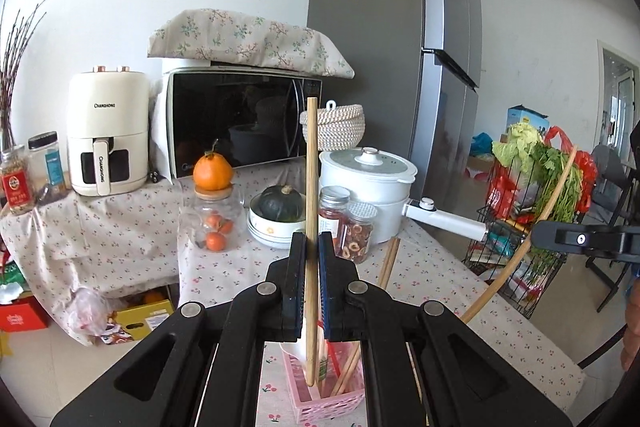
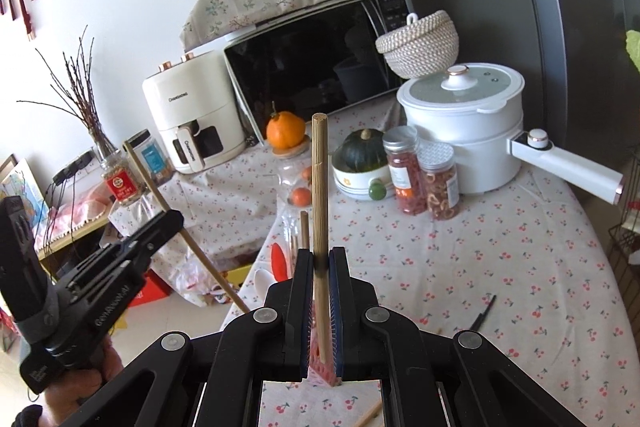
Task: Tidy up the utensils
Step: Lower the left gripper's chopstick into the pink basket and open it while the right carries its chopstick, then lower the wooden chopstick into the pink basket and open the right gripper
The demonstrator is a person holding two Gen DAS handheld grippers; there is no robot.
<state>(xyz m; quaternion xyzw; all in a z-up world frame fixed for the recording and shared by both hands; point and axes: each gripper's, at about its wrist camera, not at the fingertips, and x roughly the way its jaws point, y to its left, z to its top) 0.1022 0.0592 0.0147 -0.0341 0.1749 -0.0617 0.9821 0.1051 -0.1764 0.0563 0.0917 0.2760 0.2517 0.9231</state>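
My left gripper [image 1: 312,247] is shut on a wooden chopstick [image 1: 311,187] held upright, its lower tip inside the pink slotted basket [image 1: 320,403] below my fingers. The basket holds more chopsticks [image 1: 348,367] and a white spoon. My right gripper [image 2: 320,259] is shut on another wooden chopstick [image 2: 320,179], also upright, its lower end at the pink basket [image 2: 320,367]. The left gripper also shows in the right wrist view [image 2: 160,223] with its chopstick [image 2: 176,223] slanting. The right gripper shows at the left wrist view's right edge [image 1: 536,231].
On the floral tablecloth [image 2: 480,267] lie a loose chopstick [image 2: 368,417] and a thin black utensil [image 2: 482,313]. Behind stand two jars [image 1: 352,223], a bowl with a squash [image 1: 276,215], a white pot [image 1: 368,183], a glass jar with oranges [image 1: 214,219], a microwave [image 1: 240,123].
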